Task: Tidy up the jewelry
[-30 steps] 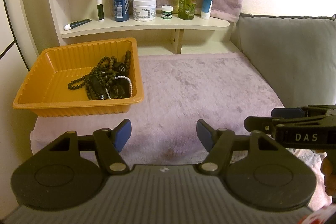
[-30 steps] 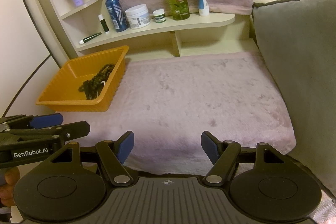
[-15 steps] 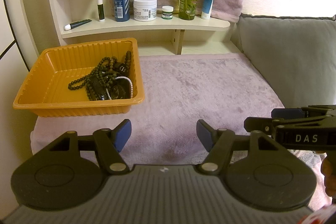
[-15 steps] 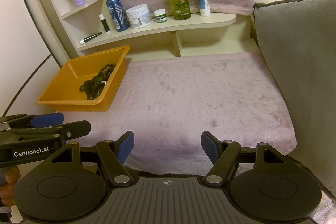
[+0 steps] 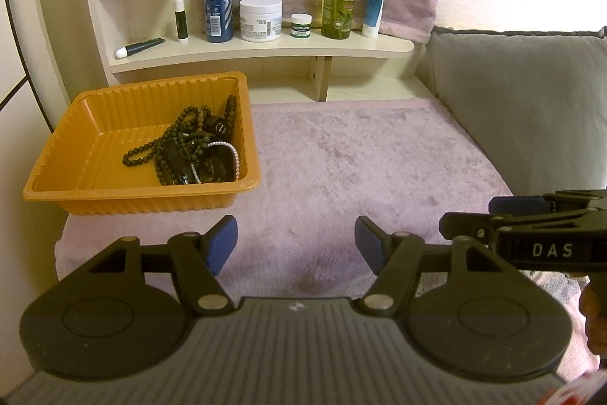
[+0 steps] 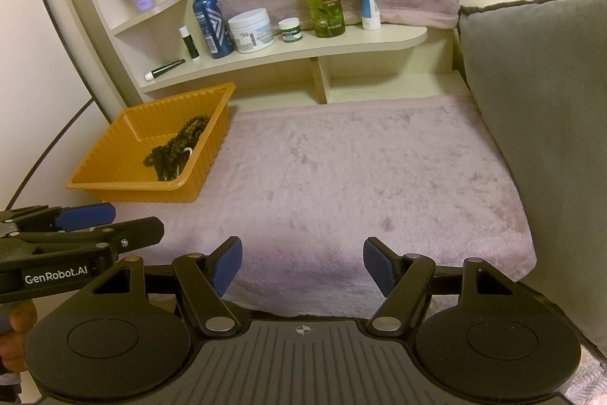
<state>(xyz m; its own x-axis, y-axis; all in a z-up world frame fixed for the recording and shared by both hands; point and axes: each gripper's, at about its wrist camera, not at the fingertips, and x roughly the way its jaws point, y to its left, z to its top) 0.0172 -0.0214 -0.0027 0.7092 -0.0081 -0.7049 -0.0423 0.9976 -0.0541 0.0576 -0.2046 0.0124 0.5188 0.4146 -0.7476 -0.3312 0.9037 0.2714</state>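
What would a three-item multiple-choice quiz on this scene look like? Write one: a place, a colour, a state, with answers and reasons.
1. Where does the bead jewelry lie?
A. on the shelf
B. in the tray
C. on the pink mat

2. What colour is the tray?
A. orange
B. green
C. white

3. How does the left gripper stand?
A. shut on beads
B. shut, empty
C. open, empty

Answers:
1 B, the beads are piled in the tray's near right corner.
2 A, its ribbed walls are orange in both views.
3 C, its blue fingers stand wide apart over the pink mat, nothing between them.
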